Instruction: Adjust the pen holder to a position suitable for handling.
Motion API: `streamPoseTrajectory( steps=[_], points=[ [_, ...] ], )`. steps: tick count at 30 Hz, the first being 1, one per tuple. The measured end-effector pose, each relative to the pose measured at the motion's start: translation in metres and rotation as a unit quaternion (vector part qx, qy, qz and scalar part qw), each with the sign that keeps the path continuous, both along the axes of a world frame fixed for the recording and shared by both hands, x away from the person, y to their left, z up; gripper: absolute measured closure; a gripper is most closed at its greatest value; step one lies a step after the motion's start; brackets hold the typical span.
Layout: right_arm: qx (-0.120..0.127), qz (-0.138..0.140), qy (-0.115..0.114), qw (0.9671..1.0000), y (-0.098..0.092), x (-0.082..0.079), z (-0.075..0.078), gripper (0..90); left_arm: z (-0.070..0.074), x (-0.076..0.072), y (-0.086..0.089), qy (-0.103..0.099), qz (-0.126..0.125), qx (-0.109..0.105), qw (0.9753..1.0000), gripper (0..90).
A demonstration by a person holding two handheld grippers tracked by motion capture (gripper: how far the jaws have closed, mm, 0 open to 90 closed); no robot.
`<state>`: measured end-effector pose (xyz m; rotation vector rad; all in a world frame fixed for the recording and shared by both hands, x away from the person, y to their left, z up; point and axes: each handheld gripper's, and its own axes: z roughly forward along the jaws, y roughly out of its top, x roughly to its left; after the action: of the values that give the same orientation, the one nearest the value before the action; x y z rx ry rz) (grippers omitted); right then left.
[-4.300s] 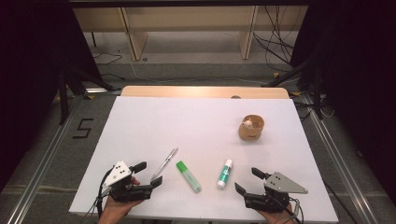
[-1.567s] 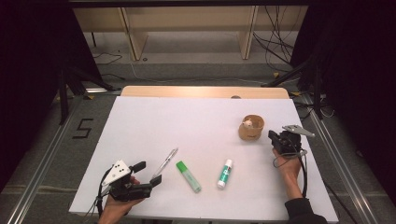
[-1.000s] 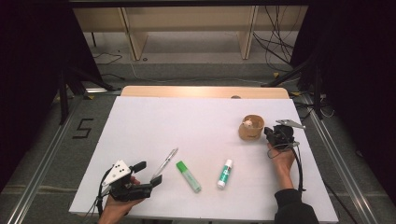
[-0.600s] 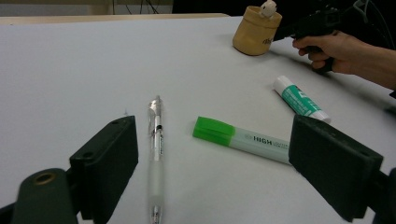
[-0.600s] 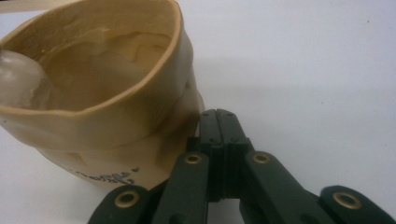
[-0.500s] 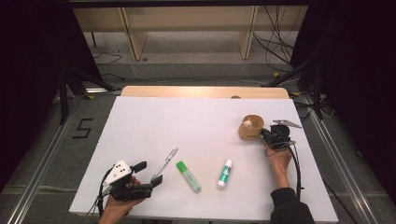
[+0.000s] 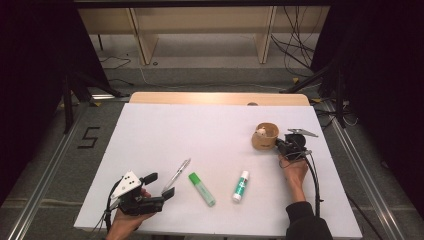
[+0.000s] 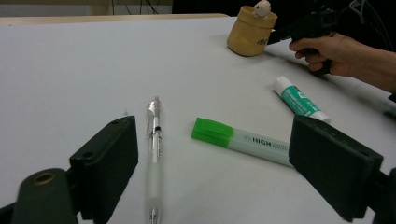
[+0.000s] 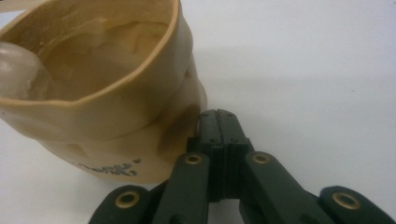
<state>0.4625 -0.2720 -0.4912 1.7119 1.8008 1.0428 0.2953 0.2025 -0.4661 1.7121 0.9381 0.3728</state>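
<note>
My right tongs (image 7: 281, 145) clenched, tips touching cup (image 7: 265, 136) near table (image 7: 150, 130) right edge. Left tongs (image 7: 159, 185) released at front-left corner; pen (image 8: 154, 135), highlighter (image 8: 243, 140) reading "HIGH", glue stick (image 8: 299, 99) between.

In your right gripper view the tan cup (image 9: 107, 88) is cut off at the top and left edges, its printed lettering is too blurred to read, and you cannot tell whether your right claw (image 9: 218, 122), pressed together, touches its wall. In your left gripper view the pen (image 8: 154, 154) runs off the bottom edge, and the highlighter (image 8: 243, 141) disappears behind a jaw.
</note>
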Motion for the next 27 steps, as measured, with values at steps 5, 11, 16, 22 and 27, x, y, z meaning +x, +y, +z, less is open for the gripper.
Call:
streamPoseTrajectory(
  steps=[5,11,16,22,27],
  points=[
    [0.001,0.011,0.005,0.9999,0.012,0.003,0.0,90.0,0.0,0.0,0.0,0.0,0.001,0.0,1.0,15.5],
    [-0.006,0.039,0.015,0.9991,0.036,0.008,0.0,90.0,0.0,0.0,0.0,0.0,0.0,-0.002,1.0,15.5],
    [-0.015,0.062,0.023,0.9977,0.057,0.013,0.001,90.0,0.0,0.0,0.0,0.0,-0.001,-0.002,1.0,15.6],
    [-0.023,0.094,0.031,0.9948,0.081,0.019,0.004,90.0,0.0,0.0,0.001,0.001,-0.002,-0.003,1.0,15.5],
    [-0.024,0.109,0.035,0.9931,0.096,0.021,0.003,90.0,0.0,0.0,0.001,0.001,-0.003,-0.001,1.0,15.5]
  ],
)
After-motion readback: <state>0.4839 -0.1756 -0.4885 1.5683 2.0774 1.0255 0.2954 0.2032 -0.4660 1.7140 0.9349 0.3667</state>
